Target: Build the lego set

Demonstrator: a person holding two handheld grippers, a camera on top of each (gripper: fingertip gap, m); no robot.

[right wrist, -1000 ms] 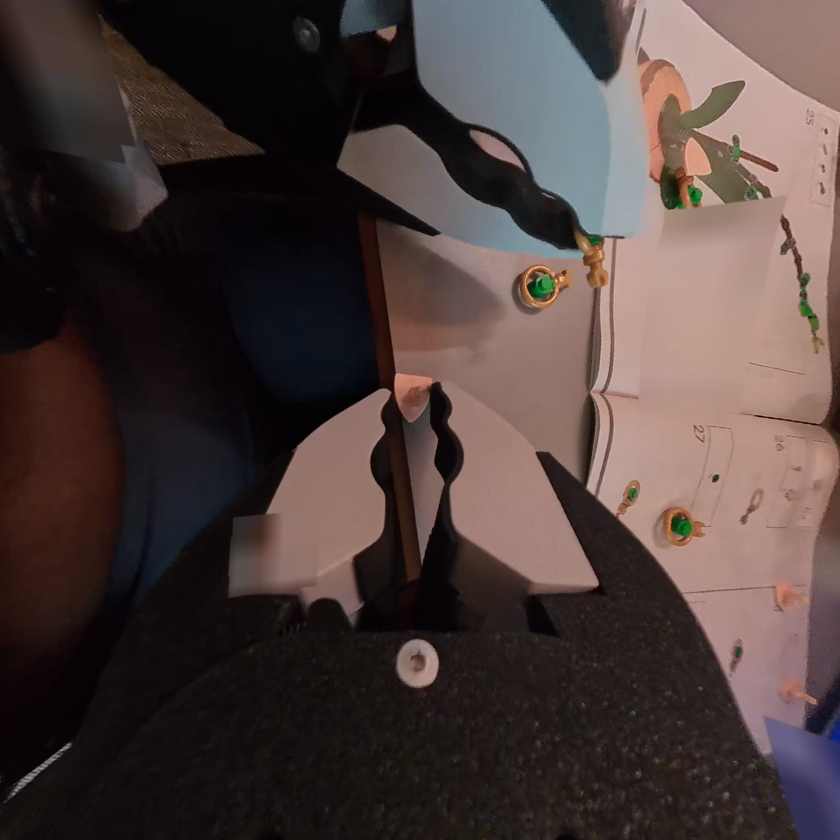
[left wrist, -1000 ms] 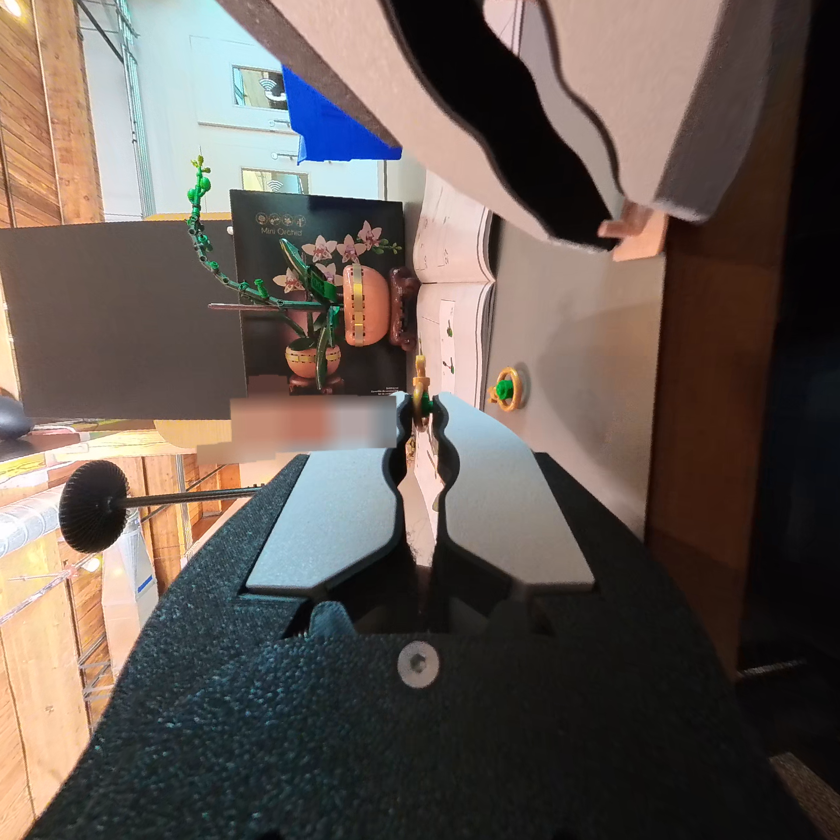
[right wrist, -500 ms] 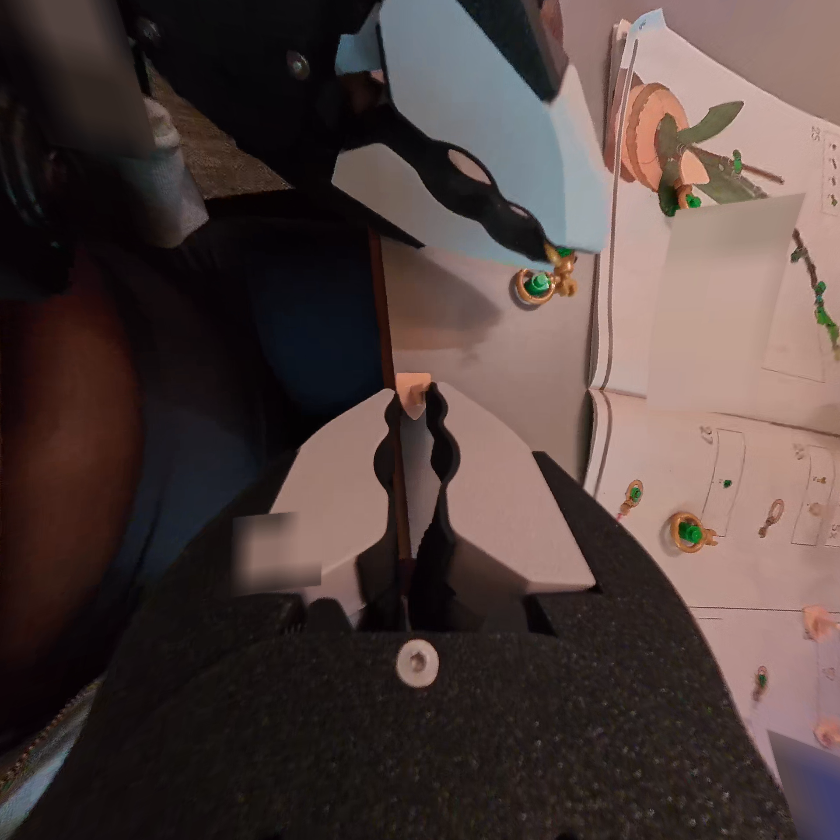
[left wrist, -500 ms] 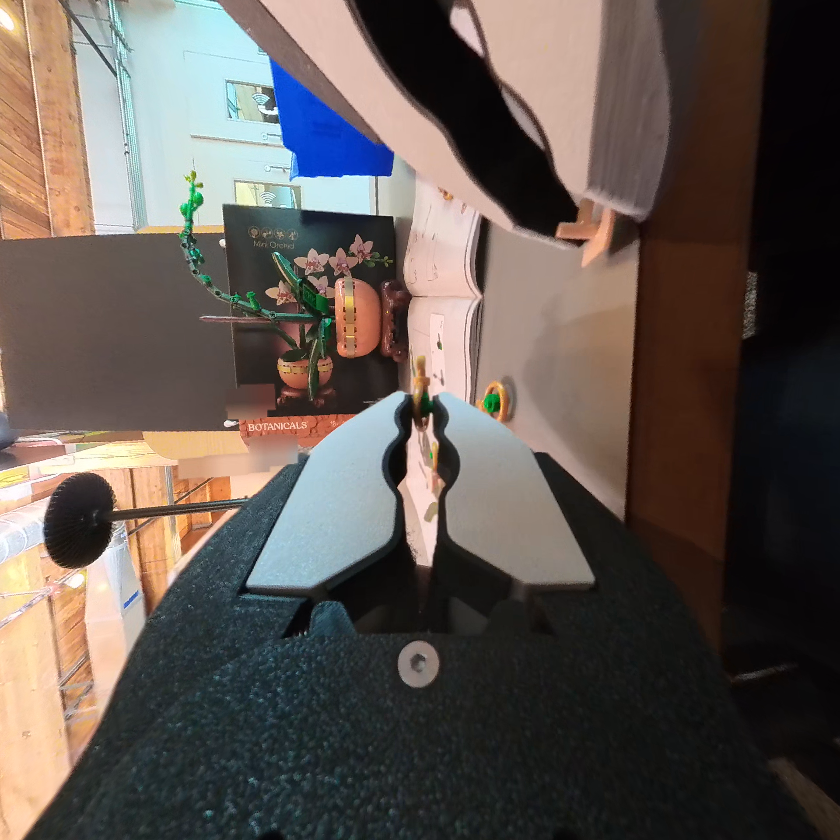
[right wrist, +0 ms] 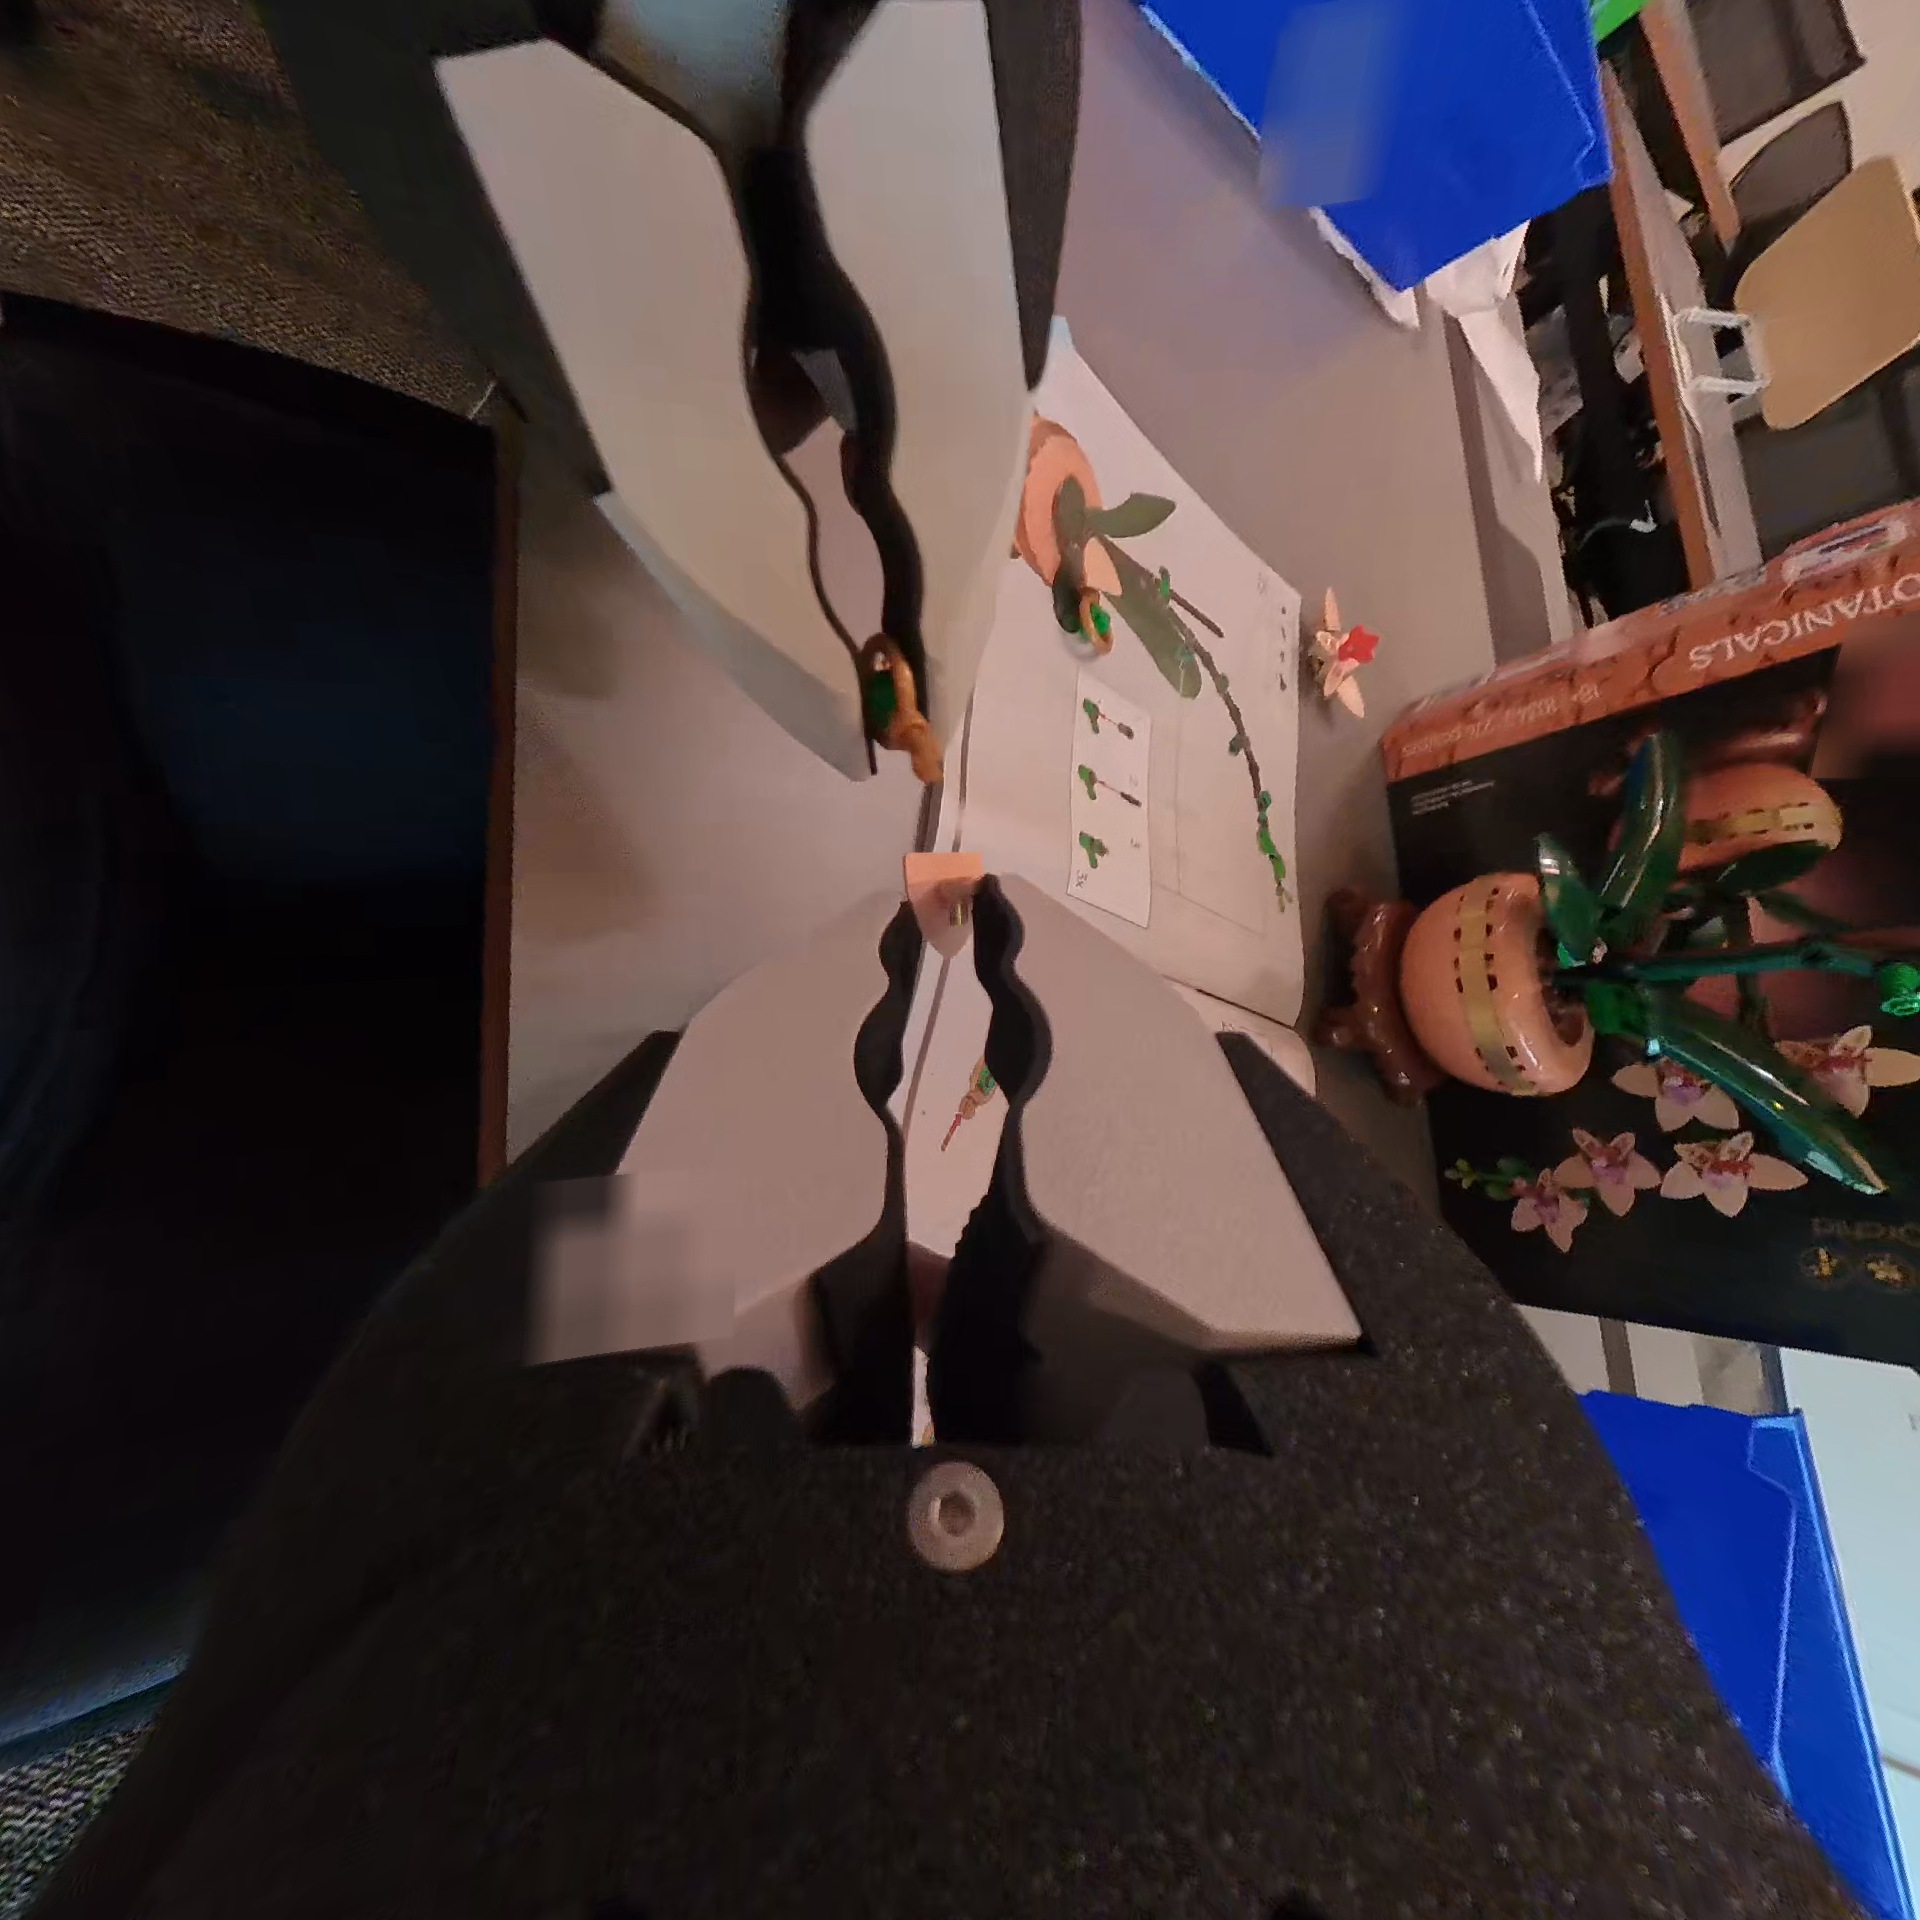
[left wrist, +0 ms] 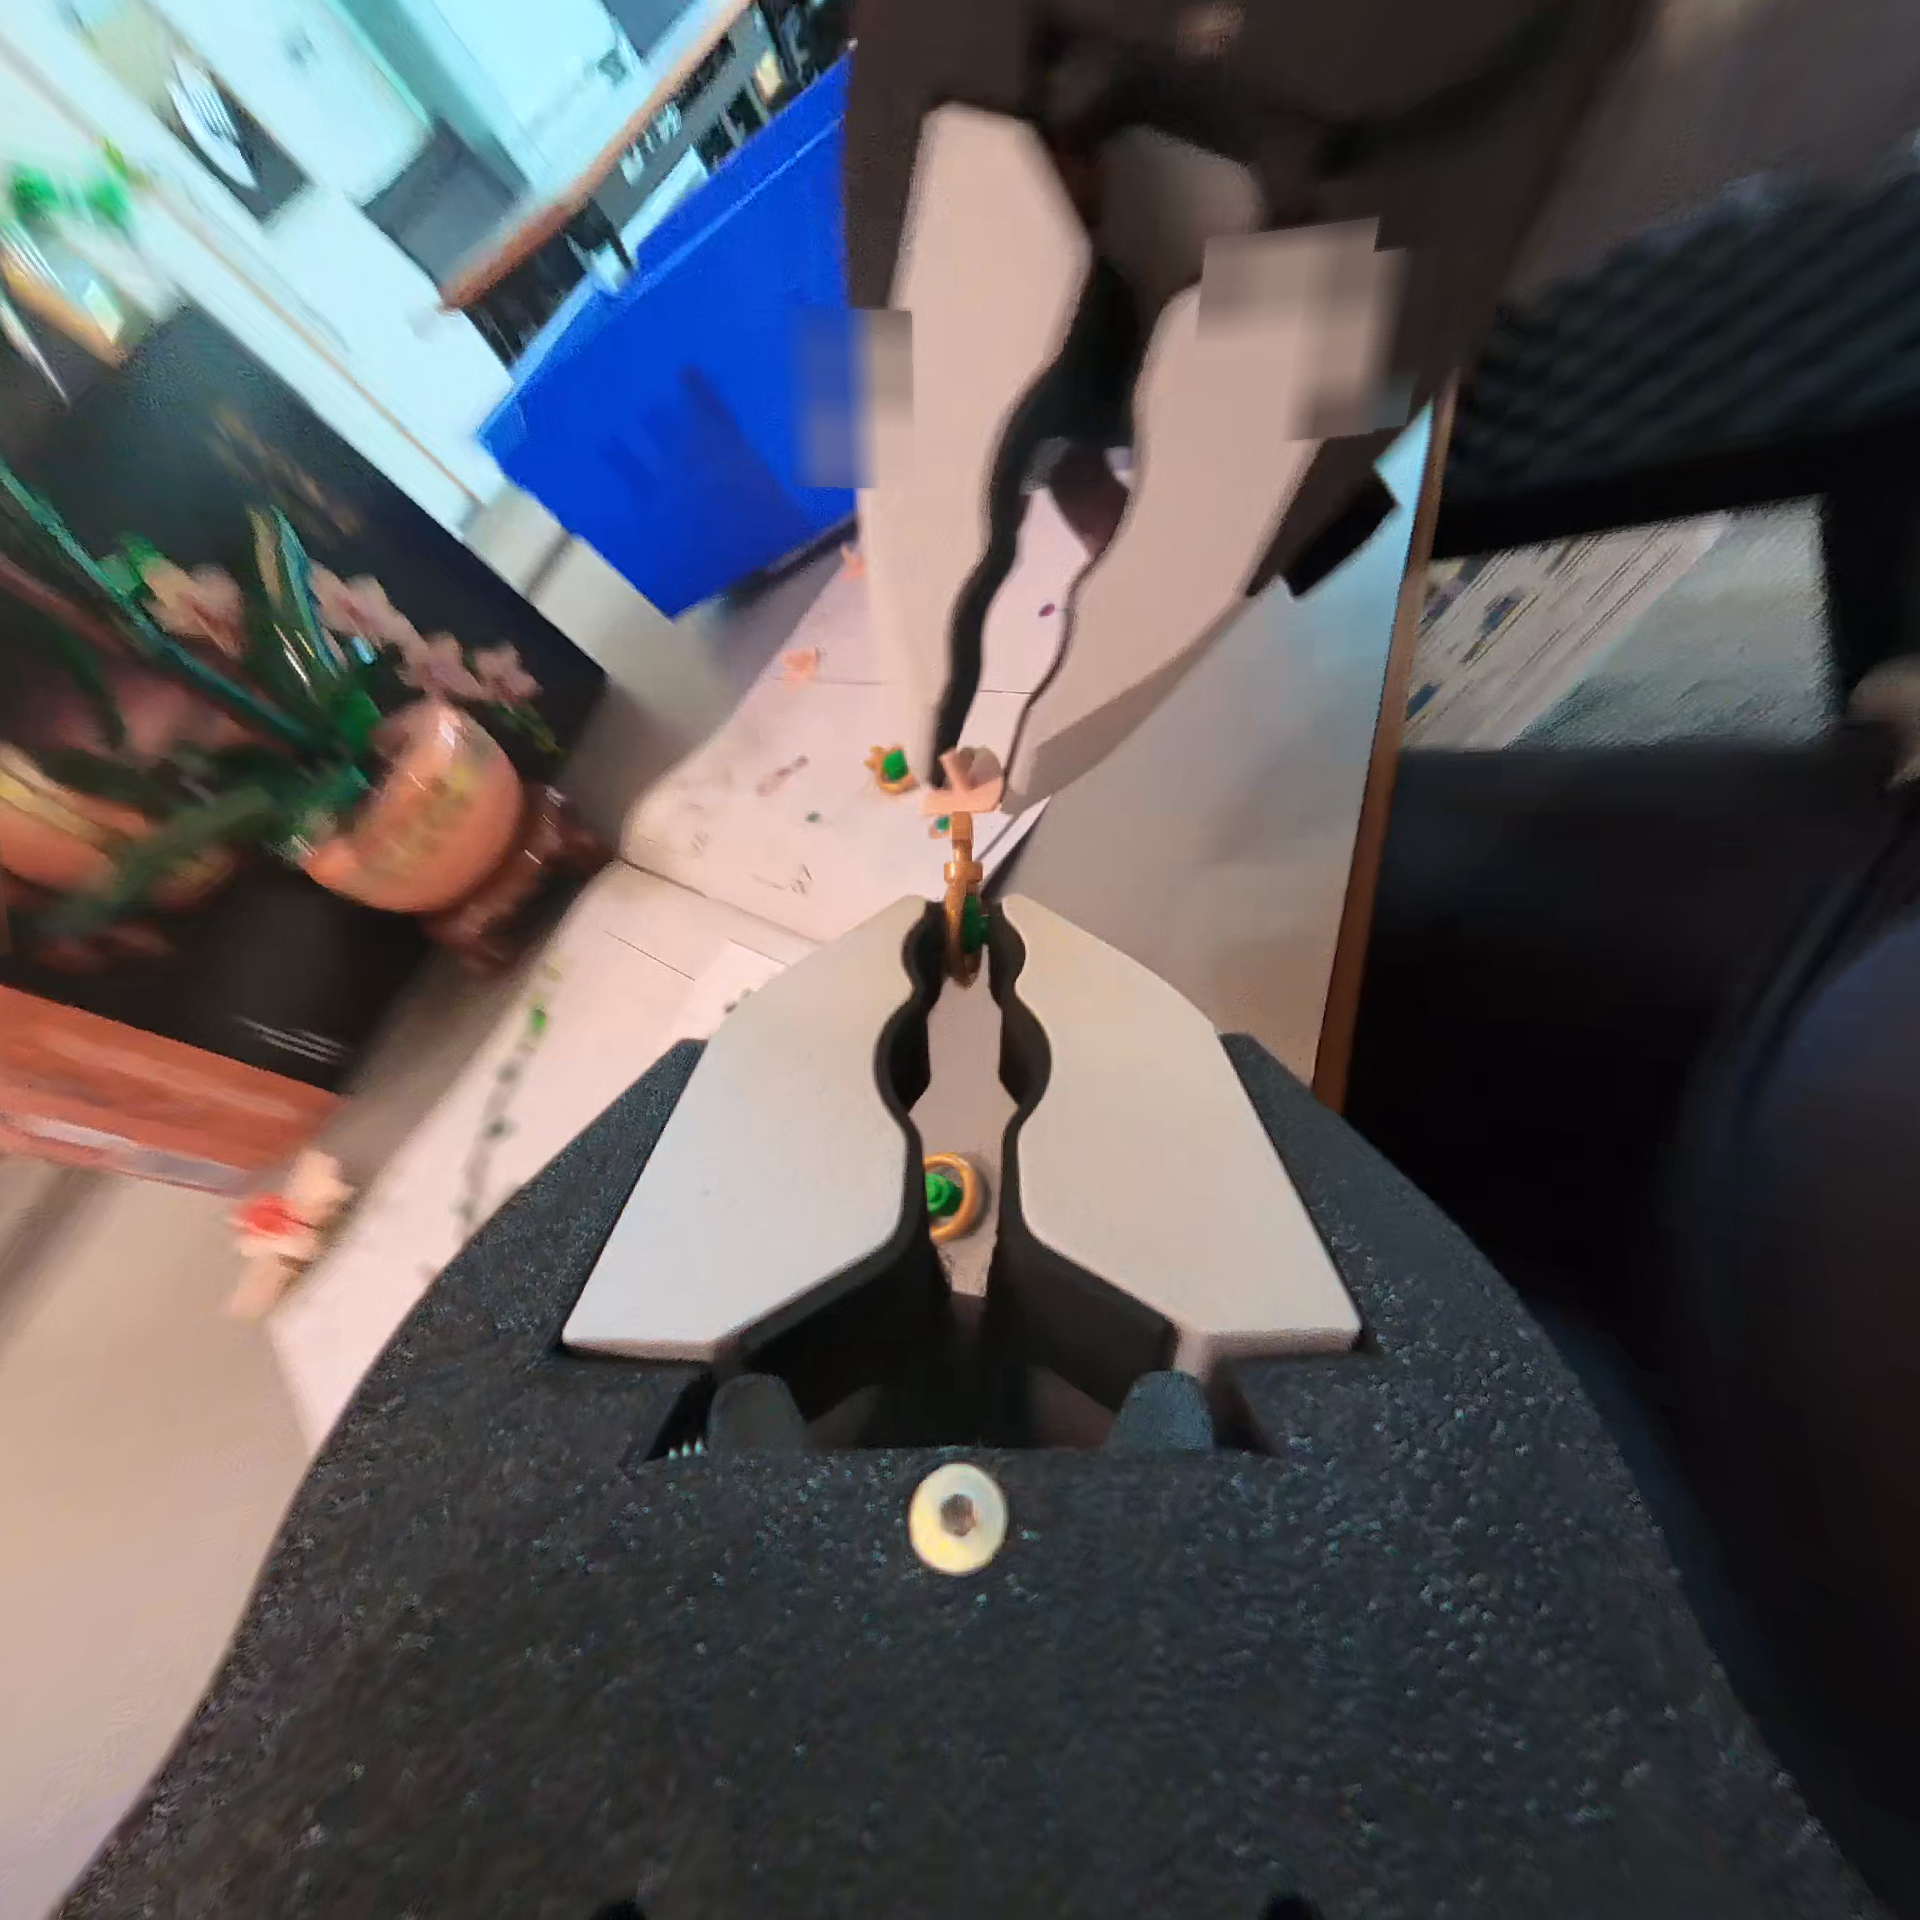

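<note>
My left gripper (left wrist: pixel 961 914) is shut on a gold ring piece with a green stud (left wrist: pixel 963 928); its gold link sticks out past the tips. My right gripper (right wrist: pixel 943 896) is shut on a pale pink petal piece (right wrist: pixel 940 878). The two grippers face each other tip to tip above the grey table. In the left wrist view the right gripper (left wrist: pixel 971 764) holds the petal piece (left wrist: pixel 969 781) just beyond the gold link. In the right wrist view the left gripper (right wrist: pixel 896 727) and its gold ring piece (right wrist: pixel 891 704) hang just beyond my tips.
A second gold ring with a green stud (left wrist: pixel 951 1195) lies on the table under my left fingers. An open instruction booklet (right wrist: pixel 1195 790) lies beside it. The orchid pot model (right wrist: pixel 1486 997), the set's box (right wrist: pixel 1621 1247), a small flower (right wrist: pixel 1340 655) and blue bins (right wrist: pixel 1434 125) stand around. The table edge (right wrist: pixel 497 831) is close.
Both grippers have turned and swung to face each other. The petal piece and the gold ring piece, apart before, now sit tip to tip. Both grips are unchanged.
</note>
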